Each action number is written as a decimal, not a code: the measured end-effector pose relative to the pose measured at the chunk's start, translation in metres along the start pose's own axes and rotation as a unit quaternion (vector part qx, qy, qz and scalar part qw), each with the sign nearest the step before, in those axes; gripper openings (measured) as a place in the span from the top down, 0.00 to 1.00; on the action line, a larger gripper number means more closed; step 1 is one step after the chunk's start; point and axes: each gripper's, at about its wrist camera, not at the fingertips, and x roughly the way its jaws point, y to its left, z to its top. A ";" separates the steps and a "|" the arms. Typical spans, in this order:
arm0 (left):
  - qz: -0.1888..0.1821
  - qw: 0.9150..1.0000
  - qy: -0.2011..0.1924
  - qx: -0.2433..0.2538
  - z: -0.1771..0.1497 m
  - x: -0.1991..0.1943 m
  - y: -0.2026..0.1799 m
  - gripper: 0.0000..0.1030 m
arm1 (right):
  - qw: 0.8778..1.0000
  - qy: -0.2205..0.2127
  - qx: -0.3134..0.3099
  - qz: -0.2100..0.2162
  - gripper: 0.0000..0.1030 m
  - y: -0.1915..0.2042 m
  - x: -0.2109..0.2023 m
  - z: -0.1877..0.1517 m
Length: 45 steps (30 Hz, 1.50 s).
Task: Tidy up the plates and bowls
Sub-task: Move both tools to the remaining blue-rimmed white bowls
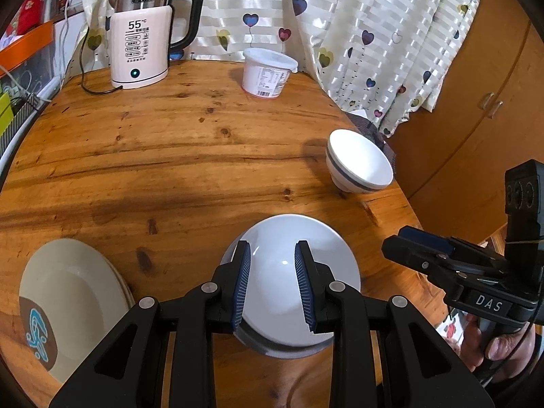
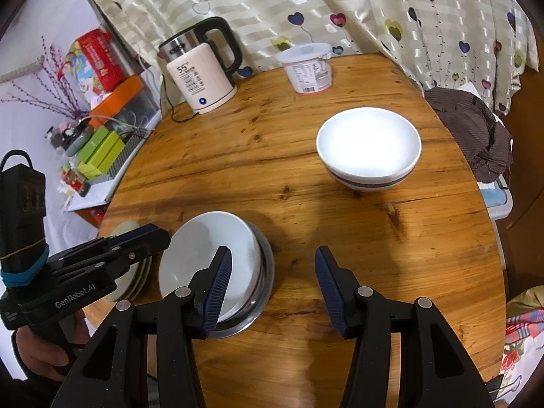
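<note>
A white bowl [image 1: 292, 278] sits nested in a steel bowl [image 1: 272, 352] on the round wooden table [image 1: 170, 156]; it also shows in the right wrist view [image 2: 210, 258]. My left gripper [image 1: 272, 255] is open and empty, its fingers hovering over this bowl. A second white bowl with a dark band [image 1: 358, 161] stands near the right edge, also in the right wrist view [image 2: 369, 148]. Stacked beige plates [image 1: 68, 302] lie at the left. My right gripper [image 2: 272, 261] is open and empty, above bare table right of the nested bowls.
An electric kettle [image 1: 142, 37] with its cord and a white lidded tub [image 1: 268, 73] stand at the back by the curtain. Boxes and clutter [image 2: 102, 129] lie beyond the left edge. A dark cloth [image 2: 469, 136] lies off the right edge.
</note>
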 end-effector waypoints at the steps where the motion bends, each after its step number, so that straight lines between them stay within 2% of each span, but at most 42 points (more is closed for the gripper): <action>1: 0.000 1.000 0.000 0.000 0.002 0.002 -0.001 0.73 | 1.000 -0.001 0.002 -0.001 0.51 -0.002 0.000 0.000; 19: -0.008 0.999 0.008 0.033 0.025 0.019 -0.028 0.73 | 0.999 -0.021 0.037 -0.027 0.51 -0.037 -0.010 0.012; 41: -0.041 0.996 0.034 0.072 0.074 0.061 -0.067 0.73 | 0.995 -0.036 0.081 -0.054 0.51 -0.094 -0.004 0.035; 45: -0.045 0.995 0.044 0.073 0.082 0.073 -0.071 0.73 | 0.994 -0.038 0.089 -0.056 0.56 -0.103 0.000 0.040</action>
